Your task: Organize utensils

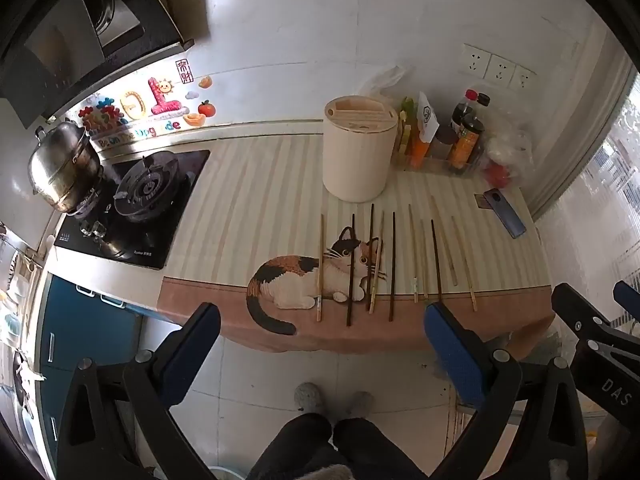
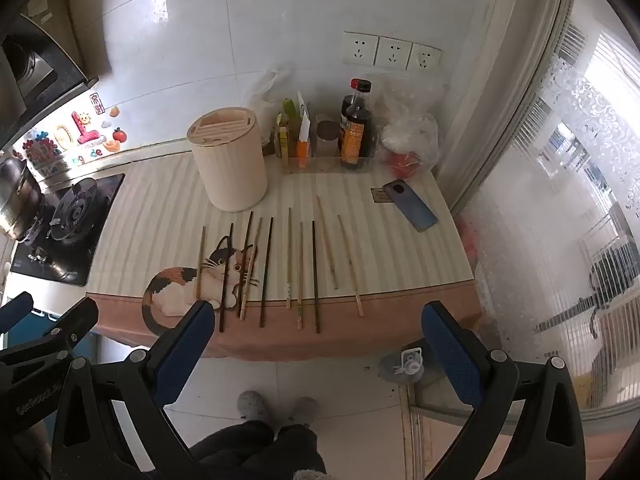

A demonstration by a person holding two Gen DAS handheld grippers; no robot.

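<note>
Chopsticks (image 2: 264, 272) laid side by side in a row across the mat (image 2: 160, 216), nearest the front edge. Behind them, utensil holder (image 2: 229, 160); bottles (image 2: 356, 128) to its right, phone (image 2: 410, 205) right of the row, stove (image 2: 72, 216) far left.

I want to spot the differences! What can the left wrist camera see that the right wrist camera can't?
Only the left wrist view shows the blue cabinet below the stove. Only the right wrist view shows the frosted window with a cat silhouette. Both show the chopsticks in a row on the cat mat, the cream holder, the phone, and both open, empty claws: left claw, right claw.
</note>
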